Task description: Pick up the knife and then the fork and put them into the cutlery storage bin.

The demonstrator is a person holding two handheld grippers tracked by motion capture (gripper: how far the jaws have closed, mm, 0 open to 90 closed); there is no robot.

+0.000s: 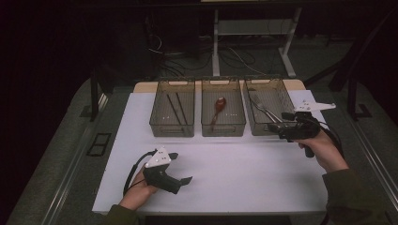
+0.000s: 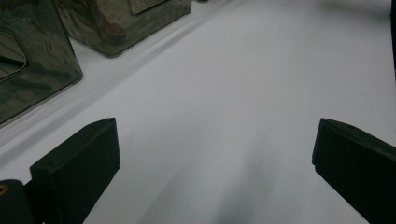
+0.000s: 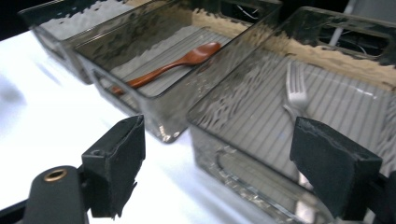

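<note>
- High view: the right gripper (image 1: pixel 277 123) hangs at the near edge of the right bin (image 1: pixel 268 93), jaws apart, holding nothing
- Right gripper view: a silver fork (image 3: pixel 296 91) lies in that bin; a wooden spoon (image 3: pixel 173 65) lies in the middle bin (image 3: pixel 154 121)
- Left gripper (image 1: pixel 180 168) rests low over the white table (image 1: pixel 234 168), jaws wide apart
</note>
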